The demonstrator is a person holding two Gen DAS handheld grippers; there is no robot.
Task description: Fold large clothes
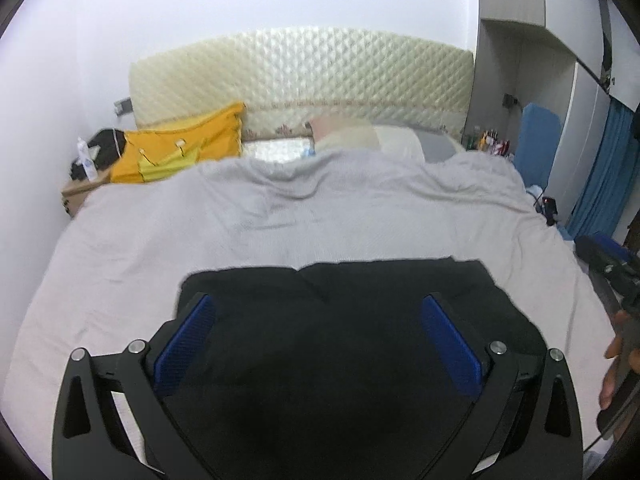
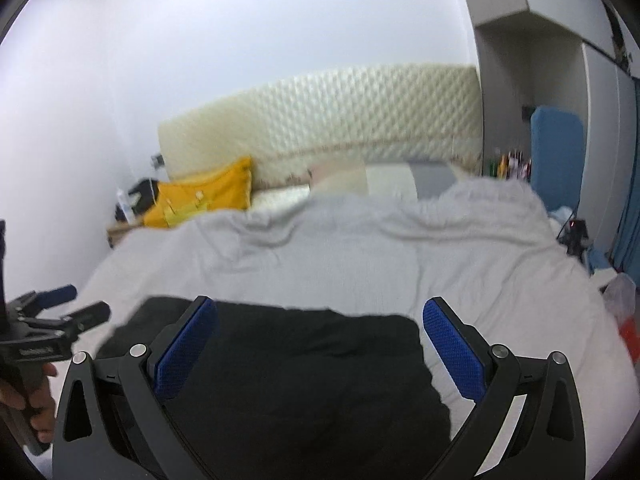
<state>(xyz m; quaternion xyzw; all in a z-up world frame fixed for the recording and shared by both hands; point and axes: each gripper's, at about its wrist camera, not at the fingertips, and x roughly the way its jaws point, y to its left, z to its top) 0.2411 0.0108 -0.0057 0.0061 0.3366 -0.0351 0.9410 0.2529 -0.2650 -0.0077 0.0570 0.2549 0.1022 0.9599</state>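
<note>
A black garment (image 1: 332, 340) lies flat, folded into a broad rectangle, on the near part of a grey bedsheet (image 1: 280, 220). My left gripper (image 1: 318, 300) hangs above it, open wide, with only cloth far below showing between its blue pads (image 1: 184, 344). In the right wrist view the same garment (image 2: 300, 368) lies beneath my right gripper (image 2: 319, 303), which is also open and holds nothing. The left gripper (image 2: 84, 302) appears at that view's left edge, held by a hand (image 2: 38, 400). Both views are blurred.
A cream quilted headboard (image 1: 304, 76) stands at the far end of the bed. A yellow pillow (image 1: 180, 148) and pale pillows (image 1: 360, 136) lie before it. A blue board (image 1: 538, 140) and small bottles (image 1: 492, 140) are at the right, a cardboard box (image 1: 80, 196) at the left.
</note>
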